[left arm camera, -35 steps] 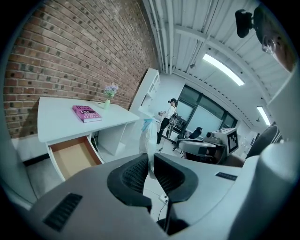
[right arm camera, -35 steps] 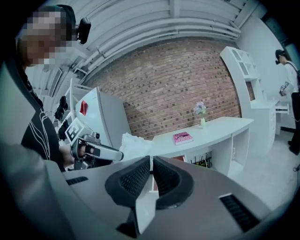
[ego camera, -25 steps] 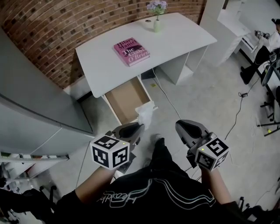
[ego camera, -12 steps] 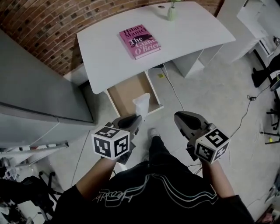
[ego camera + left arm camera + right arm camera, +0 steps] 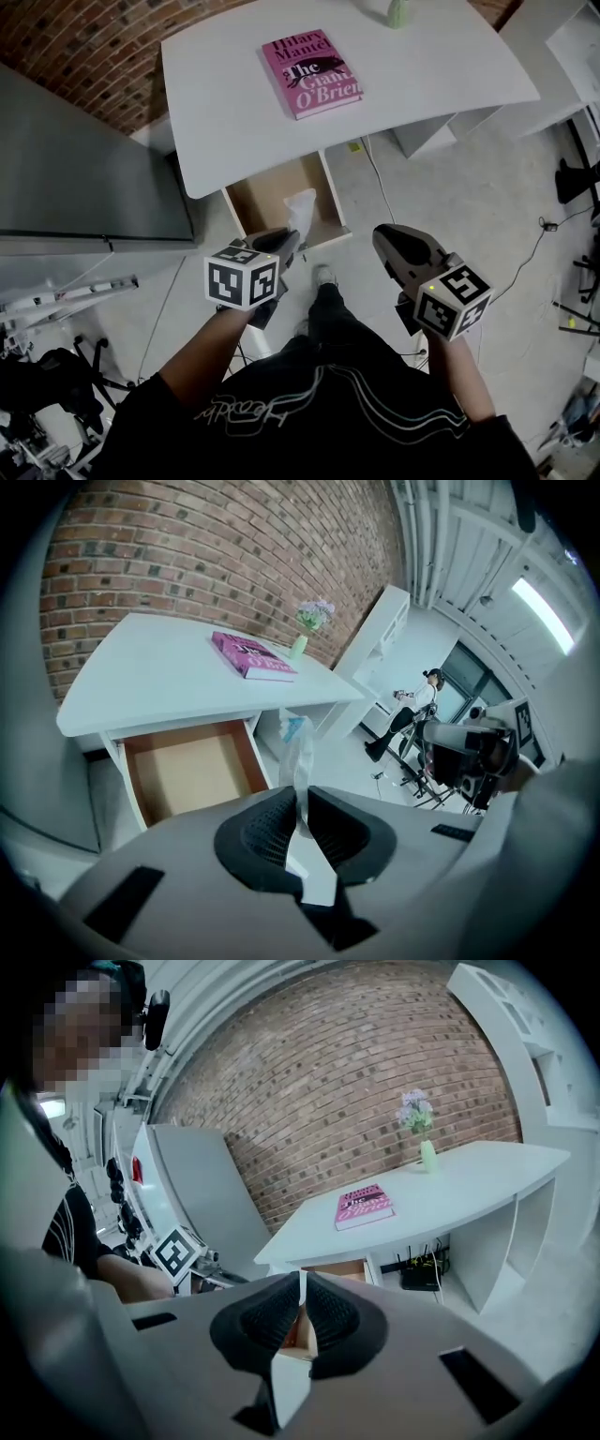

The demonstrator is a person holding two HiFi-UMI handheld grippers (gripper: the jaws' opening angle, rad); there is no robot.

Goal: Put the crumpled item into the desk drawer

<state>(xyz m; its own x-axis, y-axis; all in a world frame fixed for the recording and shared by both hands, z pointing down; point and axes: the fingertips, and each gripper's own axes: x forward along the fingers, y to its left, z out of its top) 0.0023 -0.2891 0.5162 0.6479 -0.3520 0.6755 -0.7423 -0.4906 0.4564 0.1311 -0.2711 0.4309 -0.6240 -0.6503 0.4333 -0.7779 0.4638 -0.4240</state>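
A white crumpled item (image 5: 300, 208) hangs over the front edge of the open wooden drawer (image 5: 264, 194) under the white desk (image 5: 225, 103). My left gripper (image 5: 286, 240) is shut on it; in the left gripper view the crumpled item (image 5: 300, 757) stands up from between the pads of the left gripper (image 5: 298, 803), with the drawer (image 5: 187, 772) ahead and to the left. My right gripper (image 5: 384, 242) hovers over the floor right of the drawer. In its own view the right gripper (image 5: 300, 1283) has its jaws together with nothing in them.
A pink book (image 5: 311, 73) lies on the desk and a green vase (image 5: 398, 11) stands at its far edge. A tall grey cabinet (image 5: 84, 178) stands left of the drawer. Cables (image 5: 373, 183) run across the floor by the desk's right leg. My own legs are below.
I have moved closer to the desk. The left gripper has carried the crumpled item forward to the drawer's front edge. The right gripper keeps its place beside it.
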